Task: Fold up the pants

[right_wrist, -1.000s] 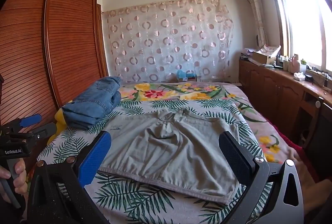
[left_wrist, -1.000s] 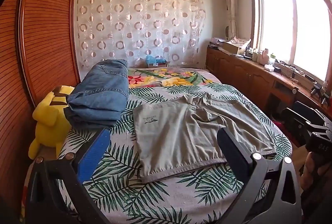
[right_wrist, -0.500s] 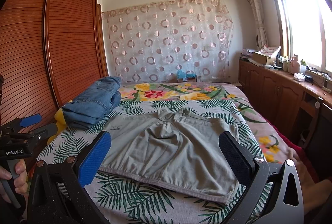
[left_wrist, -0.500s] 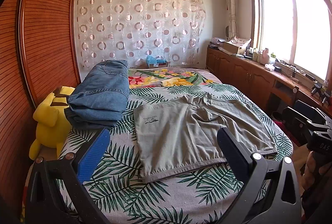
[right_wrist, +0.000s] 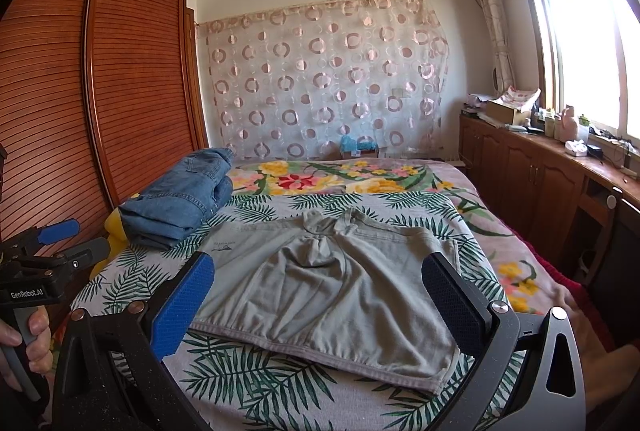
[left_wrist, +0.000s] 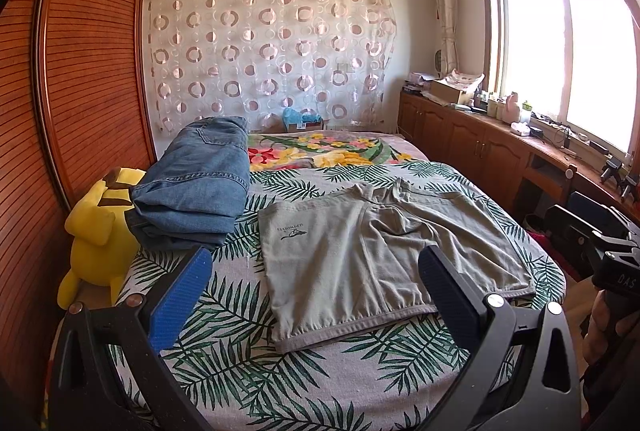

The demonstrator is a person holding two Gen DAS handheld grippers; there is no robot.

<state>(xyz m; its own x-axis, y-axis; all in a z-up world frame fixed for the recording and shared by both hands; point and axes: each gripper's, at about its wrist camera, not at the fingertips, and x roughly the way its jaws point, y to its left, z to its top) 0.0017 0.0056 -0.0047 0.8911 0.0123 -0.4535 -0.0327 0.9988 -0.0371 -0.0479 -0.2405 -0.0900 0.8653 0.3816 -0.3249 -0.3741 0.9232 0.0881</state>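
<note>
1. Pants (left_wrist: 384,263), grey and short-legged, lie spread flat on the bed (left_wrist: 224,363), in the lower middle of both frames, with the hem edge toward the viewer and the waistband bunched at the far side. No fold shows in them yet, so I judge the task is at its very start, at the approach before the first grasp.

2. Nearest in the left wrist view, the left claw (left_wrist: 316,295) hangs above the near edge of the bed with its jaws spread wide and nothing between them. The near hem sits in the gap between its fingers, a little toward the right of the frame.

3. The right claw (right_wrist: 318,301) is likewise wide open and empty, hovering short of the cloth, and the hem runs across the frame just beyond its fingertips. Neither claw touches the fabric.

4. The next move, as I read it, calls for each claw to drop to an outer corner or side edge, pinch only the cloth and not the sheet beneath, then carry one half over the other.

5. Farther back, toward the left of the frames, folded jeans (left_wrist: 196,187) are stacked just beside the pants, apart from them.

6. At the left edge a yellow plush toy (left_wrist: 96,231) sits against the wardrobe (left_wrist: 88,71).
</note>
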